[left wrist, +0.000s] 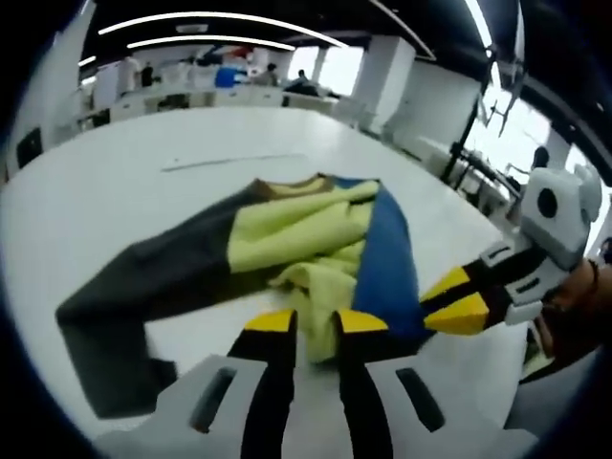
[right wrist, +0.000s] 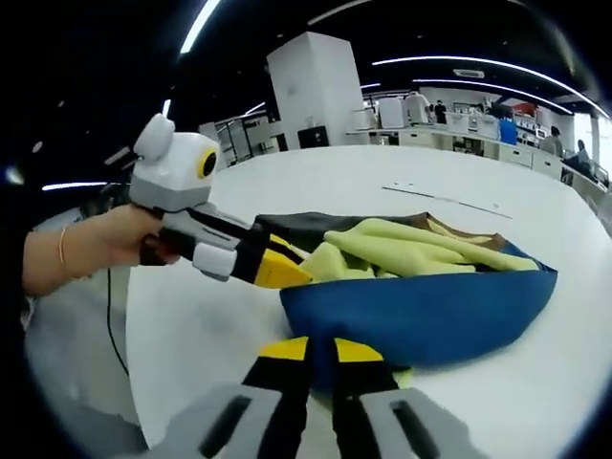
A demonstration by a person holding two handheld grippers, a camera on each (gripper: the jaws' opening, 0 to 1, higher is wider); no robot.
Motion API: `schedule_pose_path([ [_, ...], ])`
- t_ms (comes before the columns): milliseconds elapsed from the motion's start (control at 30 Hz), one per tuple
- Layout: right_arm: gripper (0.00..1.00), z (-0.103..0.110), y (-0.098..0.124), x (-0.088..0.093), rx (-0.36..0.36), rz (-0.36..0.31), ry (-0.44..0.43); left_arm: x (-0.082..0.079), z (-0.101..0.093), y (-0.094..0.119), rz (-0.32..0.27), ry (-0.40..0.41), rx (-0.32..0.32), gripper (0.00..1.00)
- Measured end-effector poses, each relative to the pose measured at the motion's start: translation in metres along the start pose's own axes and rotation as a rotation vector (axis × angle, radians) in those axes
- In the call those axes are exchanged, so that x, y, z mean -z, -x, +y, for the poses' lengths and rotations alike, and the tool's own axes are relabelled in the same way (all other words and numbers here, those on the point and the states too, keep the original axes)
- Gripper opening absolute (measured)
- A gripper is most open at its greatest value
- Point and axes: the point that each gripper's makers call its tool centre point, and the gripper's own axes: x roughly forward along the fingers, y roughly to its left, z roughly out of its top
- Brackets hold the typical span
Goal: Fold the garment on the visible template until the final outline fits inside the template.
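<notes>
The garment (left wrist: pixel 316 239) lies rumpled mid-bench (left wrist: pixel 115 182). Left hand-held gripper (left wrist: pixel 314 327) pinches its near yellow hem; right hand-held gripper (right wrist: pixel 321 352) clamps the blue edge. Soft, light, floppy cloth: best taken at hems and corners, it seems.

A crumpled yellow, blue and dark grey garment (left wrist: pixel 316 253) is spread on the big white round-ish table (left wrist: pixel 124 182); a thin line, maybe tape (left wrist: pixel 229 161), is seen beyond it.

bare table (left wrist: pixel 115 182) around garment (left wrist: pixel 316 239); desks far behind
</notes>
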Motion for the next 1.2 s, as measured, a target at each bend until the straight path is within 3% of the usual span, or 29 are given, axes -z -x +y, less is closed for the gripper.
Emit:
schedule_pose_path([
  [300,0.0,-0.001,0.002,0.0,0.001,0.005,-0.009,0.003,-0.003,0.0,0.005,0.008,0.004,0.0],
  [867,0.0,-0.017,0.036,-0.019,0.029,-0.058,-0.02,0.008,-0.003,0.011,0.026,-0.046,-0.025,0.0],
  [1200,0.0,-0.069,0.069,-0.031,0.18,-0.11,-0.063,0.02,-0.007,0.024,0.073,-0.067,-0.034,0.0],
])
